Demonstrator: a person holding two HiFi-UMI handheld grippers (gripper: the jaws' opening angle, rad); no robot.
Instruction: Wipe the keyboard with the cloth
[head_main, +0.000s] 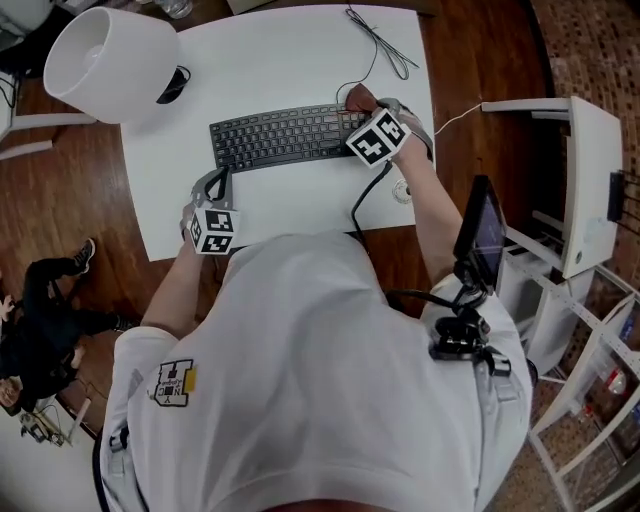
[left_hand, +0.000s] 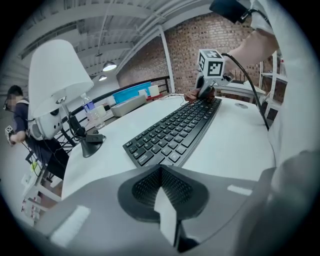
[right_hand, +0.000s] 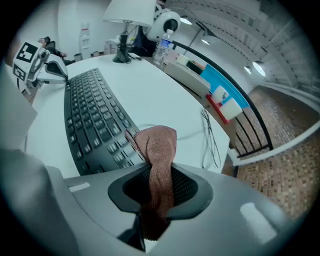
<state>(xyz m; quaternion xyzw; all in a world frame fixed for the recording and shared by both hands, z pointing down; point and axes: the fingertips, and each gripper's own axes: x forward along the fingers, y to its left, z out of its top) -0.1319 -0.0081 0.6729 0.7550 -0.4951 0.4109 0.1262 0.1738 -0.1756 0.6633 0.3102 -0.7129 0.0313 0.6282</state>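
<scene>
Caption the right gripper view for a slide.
Right claw shut on a pinkish-brown cloth at the end of the black keyboard on a white table.

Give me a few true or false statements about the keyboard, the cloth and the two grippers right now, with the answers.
1. The right gripper is shut on the cloth. True.
2. The cloth is at the keyboard's left end. False: it is at the right end in the head view.
3. The left gripper holds a second cloth. False: its jaws are together with nothing between them.
4. The lamp stands at the table's far left corner. True.
</scene>
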